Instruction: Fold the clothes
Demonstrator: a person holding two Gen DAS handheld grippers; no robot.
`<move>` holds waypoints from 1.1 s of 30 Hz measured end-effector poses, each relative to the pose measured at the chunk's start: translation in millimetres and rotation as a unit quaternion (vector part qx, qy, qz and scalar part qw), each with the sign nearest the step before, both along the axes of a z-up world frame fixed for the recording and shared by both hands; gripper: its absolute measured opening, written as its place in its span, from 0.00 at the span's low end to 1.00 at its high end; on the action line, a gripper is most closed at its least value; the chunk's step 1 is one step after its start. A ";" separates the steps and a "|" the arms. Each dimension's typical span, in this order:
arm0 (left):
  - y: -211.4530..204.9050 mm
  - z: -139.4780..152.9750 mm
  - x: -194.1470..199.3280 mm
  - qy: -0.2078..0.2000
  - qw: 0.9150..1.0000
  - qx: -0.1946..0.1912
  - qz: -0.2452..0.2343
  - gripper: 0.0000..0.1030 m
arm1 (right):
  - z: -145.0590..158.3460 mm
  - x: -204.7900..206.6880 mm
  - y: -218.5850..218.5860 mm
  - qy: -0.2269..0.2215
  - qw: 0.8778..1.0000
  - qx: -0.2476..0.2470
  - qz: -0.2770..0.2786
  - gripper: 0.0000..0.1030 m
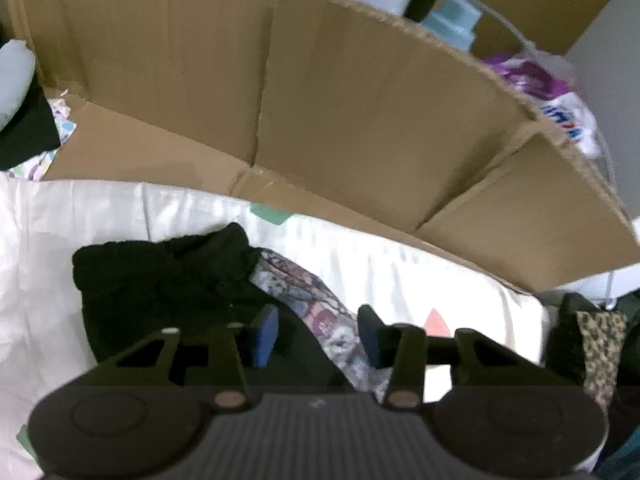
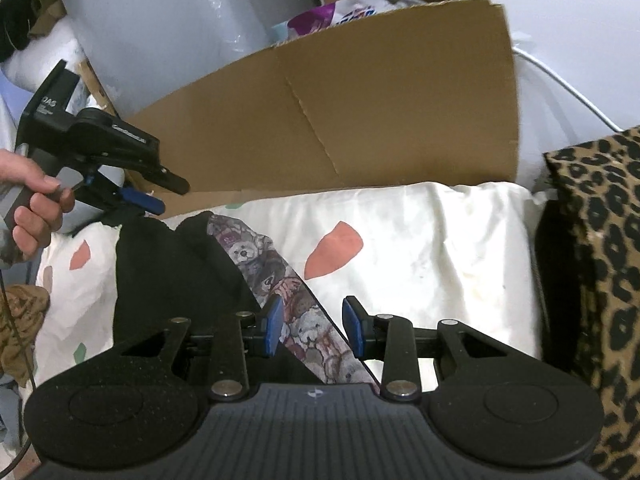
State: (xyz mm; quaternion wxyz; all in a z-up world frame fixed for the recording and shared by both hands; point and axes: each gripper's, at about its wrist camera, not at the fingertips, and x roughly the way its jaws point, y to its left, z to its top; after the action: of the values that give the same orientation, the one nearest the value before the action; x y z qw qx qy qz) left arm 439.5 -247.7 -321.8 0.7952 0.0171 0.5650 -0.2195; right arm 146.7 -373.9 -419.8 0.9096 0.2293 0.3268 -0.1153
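A black garment with a teddy-print lining lies bunched on the white sheet before a cardboard wall. Both tongs, left and right, hover parted and empty; gripping its edges looks next.

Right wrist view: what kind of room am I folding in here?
Probably a cluttered bedroom or storeroom at home: a white bedcover with coloured patches serves as the folding surface, a flattened brown cardboard box leans behind it, and a big roll of bubble wrap stands beyond.
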 end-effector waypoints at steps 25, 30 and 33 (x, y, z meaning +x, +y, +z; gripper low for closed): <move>33.9 -63.1 2.1 0.095 0.989 0.027 0.108 0.40 | -51.4 31.8 31.2 0.060 0.996 0.002 0.070 0.39; 42.8 -78.1 3.6 0.105 0.986 0.013 0.133 0.39 | -56.0 29.5 30.6 0.070 0.994 0.002 0.084 0.39; 48.7 -85.0 4.1 0.110 0.983 -0.004 0.147 0.36 | -53.5 24.4 28.4 0.064 0.993 0.005 0.097 0.39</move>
State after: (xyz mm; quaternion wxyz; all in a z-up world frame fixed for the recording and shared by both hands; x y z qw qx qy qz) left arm 443.6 -198.9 -406.7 0.7519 -0.0940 0.6444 -0.1028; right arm 171.1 -345.5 -473.3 0.8923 0.1935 0.4060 -0.0395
